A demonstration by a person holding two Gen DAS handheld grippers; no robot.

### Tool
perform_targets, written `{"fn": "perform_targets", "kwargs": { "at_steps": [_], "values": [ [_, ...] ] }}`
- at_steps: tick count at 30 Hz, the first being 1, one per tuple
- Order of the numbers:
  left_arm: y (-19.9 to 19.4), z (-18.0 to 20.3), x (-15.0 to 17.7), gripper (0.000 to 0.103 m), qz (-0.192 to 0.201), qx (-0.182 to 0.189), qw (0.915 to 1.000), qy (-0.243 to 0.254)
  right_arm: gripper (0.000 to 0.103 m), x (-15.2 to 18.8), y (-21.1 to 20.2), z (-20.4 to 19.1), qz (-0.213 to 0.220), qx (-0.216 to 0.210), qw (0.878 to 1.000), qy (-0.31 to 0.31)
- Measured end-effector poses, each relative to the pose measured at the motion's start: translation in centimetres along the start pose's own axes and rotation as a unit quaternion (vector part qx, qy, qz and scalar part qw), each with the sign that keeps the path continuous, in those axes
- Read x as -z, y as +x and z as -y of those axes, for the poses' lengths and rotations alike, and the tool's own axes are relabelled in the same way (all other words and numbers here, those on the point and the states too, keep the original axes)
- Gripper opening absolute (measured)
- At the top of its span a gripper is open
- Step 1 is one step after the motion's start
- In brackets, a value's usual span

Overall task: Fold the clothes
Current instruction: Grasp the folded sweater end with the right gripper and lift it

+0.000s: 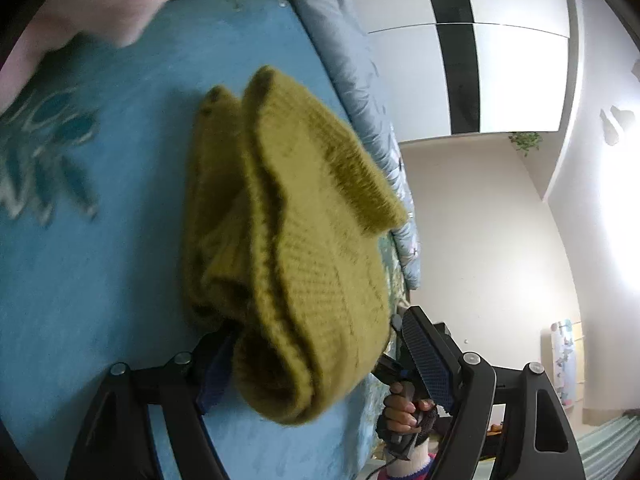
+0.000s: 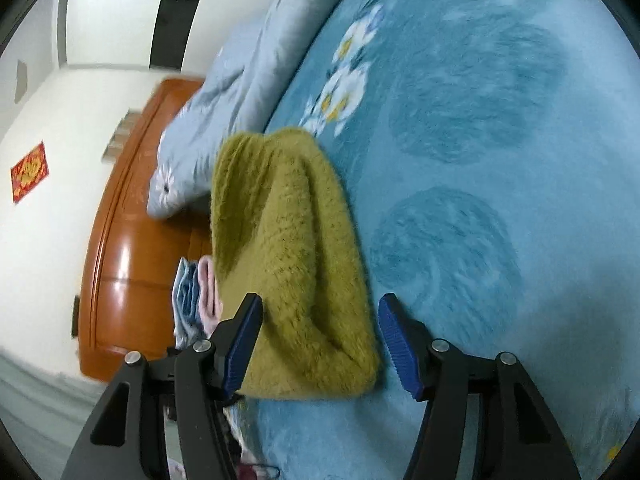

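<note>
A mustard-yellow knitted garment lies folded in thick layers on the blue floral blanket. My left gripper has its jaws wide apart around the garment's near end, and the fold bulges between the pads without being pinched. In the right wrist view the same garment lies folded on the blanket. My right gripper is open, with its blue pads on either side of the garment's near edge and clear of it.
A grey-blue quilt is bunched along the bed's far side. A wooden headboard stands to the left. Folded blue and pink cloths lie beside the garment. A pink cloth lies at the upper left. The other hand's grip shows beyond the bed edge.
</note>
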State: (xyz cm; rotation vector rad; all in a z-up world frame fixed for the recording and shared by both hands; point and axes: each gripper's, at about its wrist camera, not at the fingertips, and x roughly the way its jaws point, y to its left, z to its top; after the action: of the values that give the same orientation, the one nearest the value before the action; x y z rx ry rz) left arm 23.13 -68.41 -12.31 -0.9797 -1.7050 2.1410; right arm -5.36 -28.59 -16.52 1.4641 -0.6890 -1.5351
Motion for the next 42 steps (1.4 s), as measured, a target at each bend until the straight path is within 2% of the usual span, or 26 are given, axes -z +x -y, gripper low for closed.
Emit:
{"fn": "perform_targets", "kwargs": {
  "at_steps": [3, 6, 9, 11, 15, 19, 20, 26, 27, 28, 29, 30, 31, 34, 36, 42],
  "values": [
    [-0.1, 0.5, -0.9, 0.081, -0.014, -0.007, 0.9998, 0.016, 0.062, -1.8, 1.1, -0.3, -0.018, 0.014, 1.0, -0.012],
    [-1.0, 1.1, -1.4, 0.081, -0.034, -0.029, 0.9985, 0.032, 0.062, -3.8, 2.5, -0.4, -0.033, 0.01, 0.999, -0.006],
    [-3.2, 2.0, -1.3, 0.081, -0.03, -0.085, 0.9935, 0.07, 0.062, -5.4, 3.6, -0.9, -0.042, 0.014, 0.999, -0.015],
    [-3.9, 2.2, -1.8, 0.081, -0.019, -0.104, 0.991, 0.082, 0.062, -6.1, 4.6, -1.1, -0.053, 0.017, 0.998, -0.027],
    [-2.8, 0.6, -3.1, 0.082, -0.036, -0.092, 0.9935, 0.056, 0.062, -6.7, 5.8, -1.5, -0.075, 0.013, 0.995, -0.057],
    [-2.4, 0.2, -3.6, 0.094, -0.05, -0.07, 0.9948, 0.054, 0.064, -6.3, 6.3, -2.1, -0.09, 0.003, 0.992, -0.09],
    [-2.2, 0.4, -3.7, 0.094, -0.051, -0.069, 0.9948, 0.055, 0.064, -6.3, 6.5, -2.2, -0.092, 0.0, 0.991, -0.096],
    [-1.3, 1.0, -3.5, 0.097, -0.043, -0.087, 0.9921, 0.079, 0.064, -6.1, 6.9, -2.8, -0.065, 0.01, 0.993, -0.095],
    [-1.2, 1.0, -3.5, 0.095, -0.041, -0.09, 0.9919, 0.08, 0.06, -6.0, 6.7, -2.9, -0.064, 0.013, 0.993, -0.1],
    [-1.0, 1.0, -3.4, 0.088, -0.038, -0.093, 0.9916, 0.081, 0.057, -5.8, 6.6, -3.0, -0.064, 0.015, 0.992, -0.104],
    [-0.9, 0.9, -3.4, 0.084, -0.035, -0.096, 0.9913, 0.083, 0.048, -5.7, 6.3, -2.9, -0.064, 0.016, 0.993, -0.1],
    [-0.7, 0.9, -3.3, 0.075, -0.032, -0.099, 0.9911, 0.084, 0.044, -5.6, 6.2, -2.7, -0.063, 0.016, 0.994, -0.092],
    [-1.0, 0.7, -3.5, 0.065, -0.027, -0.103, 0.9911, 0.08, 0.042, -5.6, 6.0, -2.4, -0.059, 0.014, 0.995, -0.081],
    [-1.7, 0.7, -3.2, 0.048, -0.018, -0.113, 0.9899, 0.084, 0.036, -5.2, 5.4, -2.7, -0.051, 0.014, 0.996, -0.071],
    [-2.0, 1.0, -2.7, 0.042, -0.018, -0.105, 0.9904, 0.089, 0.034, -4.9, 5.1, -3.6, -0.047, 0.015, 0.996, -0.074],
    [-2.9, 1.8, -1.1, 0.04, -0.018, -0.078, 0.9918, 0.1, 0.033, -2.8, 2.4, -6.3, -0.038, 0.019, 0.995, -0.092]
  ]
}}
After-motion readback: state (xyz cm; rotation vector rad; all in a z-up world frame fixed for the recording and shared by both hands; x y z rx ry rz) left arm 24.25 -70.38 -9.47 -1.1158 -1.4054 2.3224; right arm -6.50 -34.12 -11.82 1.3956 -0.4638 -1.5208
